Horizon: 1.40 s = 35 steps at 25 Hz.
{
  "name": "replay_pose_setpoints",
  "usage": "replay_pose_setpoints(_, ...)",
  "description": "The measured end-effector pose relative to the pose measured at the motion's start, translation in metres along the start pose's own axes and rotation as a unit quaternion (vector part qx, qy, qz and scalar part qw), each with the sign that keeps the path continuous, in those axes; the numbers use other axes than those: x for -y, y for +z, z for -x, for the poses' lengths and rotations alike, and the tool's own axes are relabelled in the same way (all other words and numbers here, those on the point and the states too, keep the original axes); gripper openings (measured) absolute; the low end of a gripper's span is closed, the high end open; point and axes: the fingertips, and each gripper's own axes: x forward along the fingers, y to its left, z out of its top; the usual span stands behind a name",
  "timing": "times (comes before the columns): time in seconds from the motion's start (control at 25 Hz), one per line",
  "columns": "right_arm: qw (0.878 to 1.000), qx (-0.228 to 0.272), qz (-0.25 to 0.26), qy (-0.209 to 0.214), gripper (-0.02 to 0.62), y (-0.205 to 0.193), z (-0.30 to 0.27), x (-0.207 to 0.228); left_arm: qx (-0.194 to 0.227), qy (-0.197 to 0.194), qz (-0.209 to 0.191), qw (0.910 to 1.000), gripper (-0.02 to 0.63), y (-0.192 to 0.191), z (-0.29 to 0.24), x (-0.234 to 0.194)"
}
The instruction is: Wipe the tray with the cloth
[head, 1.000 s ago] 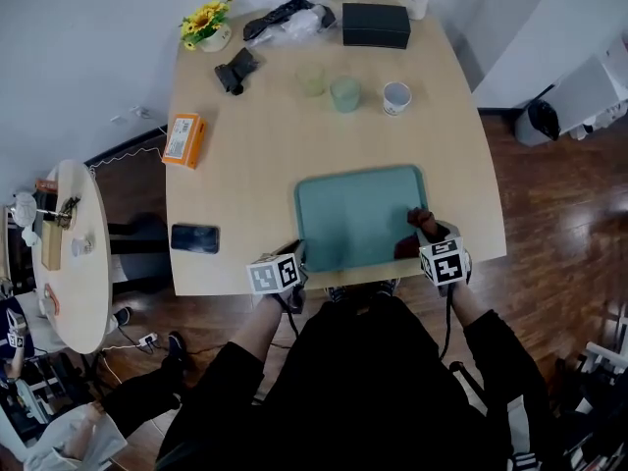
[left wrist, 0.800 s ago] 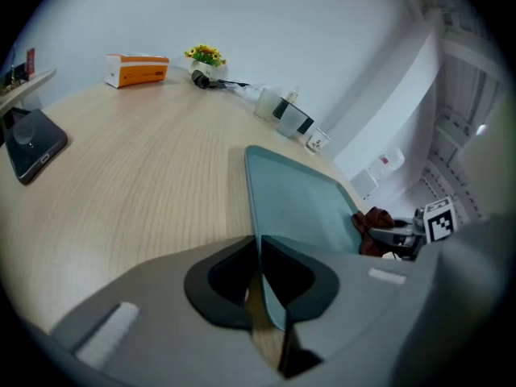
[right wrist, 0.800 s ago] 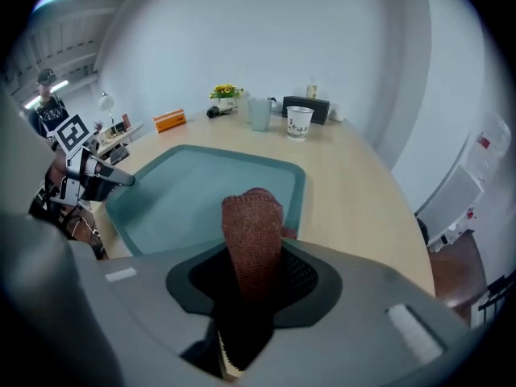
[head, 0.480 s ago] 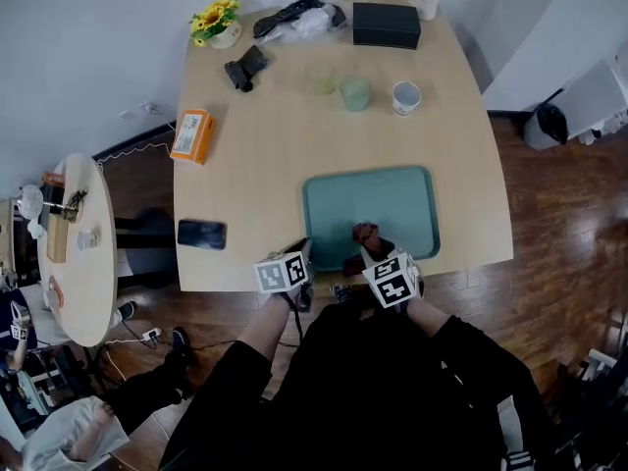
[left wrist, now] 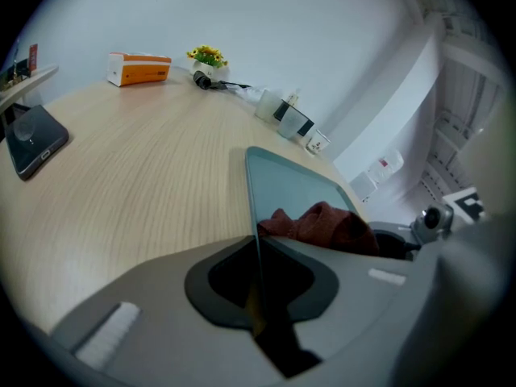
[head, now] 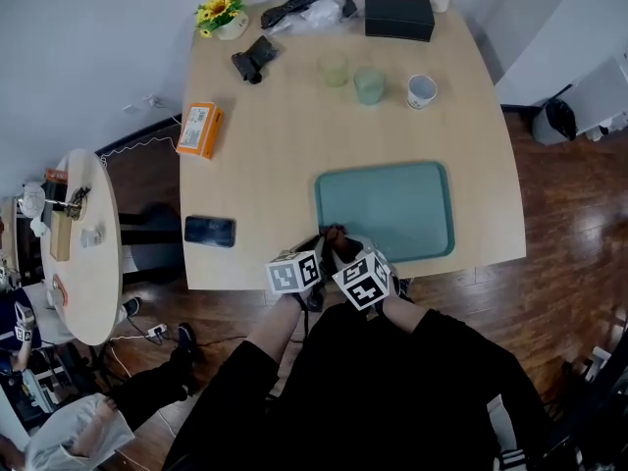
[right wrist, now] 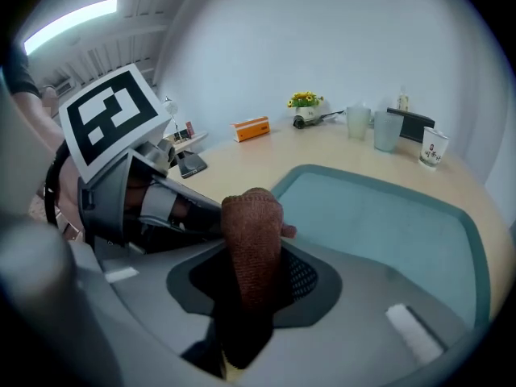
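From the head view, I'm looking down on the teal tray [head: 402, 214], which is lying near the front edge of the table [head: 265, 126]. Both grippers are crowding its near left corner. The left gripper [head: 316, 248] is sitting just beside the right gripper [head: 341, 251], and the dark red cloth [head: 336, 235] is bunching up between them at that corner. Their marker cubes are covering the jaws here, so from this angle I'm only guessing at the grip. A black phone [head: 210, 231] is lying left of the tray.

In the left gripper view, I'm seeing the jaws pressing fully together on the thin edge of the tray, which is running straight in between them. The cloth is resting on the tray just beyond the jaws.

In the right gripper view, the jaws are standing partly apart and pinching the cloth. It is rising between them as a tall folded wad above the tray's near corner.
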Motion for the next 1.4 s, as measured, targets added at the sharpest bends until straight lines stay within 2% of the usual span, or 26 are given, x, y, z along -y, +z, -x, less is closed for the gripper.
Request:
replay_pose_setpoints(0.24,0.999,-0.013,0.039,-0.002,0.118,0.015,-0.007,0.019,0.003,0.005,-0.008,1.0000,0.005,-0.002,0.000,0.004)
replay_pose_setpoints(0.44,0.997,-0.022,0.075,-0.013,0.119,0.065,-0.032,0.074,0.003,0.003,-0.010,0.9999,0.005,0.000,-0.003,0.006)
replay_pose_setpoints(0.6,0.993,-0.038,0.116,0.004,0.119,0.097,-0.048,0.101,0.002,0.002,-0.009,1.0000,0.005,-0.001,-0.003,0.005)
replay_pose_setpoints(0.72,0.988,-0.055,0.146,0.018,0.118,0.100,-0.053,0.103,0.003,0.002,-0.008,1.0000,0.005,-0.001,-0.002,0.003)
replay_pose_setpoints(0.92,0.979,-0.076,0.179,0.057,0.119,0.078,-0.040,0.086,0.006,0.007,-0.012,0.9999,0.005,0.000,-0.003,0.004)
replay_pose_setpoints(1.16,0.964,-0.095,0.221,0.109,0.120,0.006,0.010,0.037,0.004,0.005,-0.010,0.9999,0.005,-0.001,-0.002,0.002)
replay_pose_setpoints(1.28,0.961,-0.102,0.227,0.121,0.119,-0.030,0.029,0.019,0.006,0.009,-0.012,0.9999,0.005,-0.001,-0.002,0.001)
replay_pose_setpoints(1.4,0.961,-0.099,0.230,0.119,0.118,-0.045,0.034,0.013,0.006,0.010,-0.014,0.9998,0.005,0.000,-0.002,0.002)
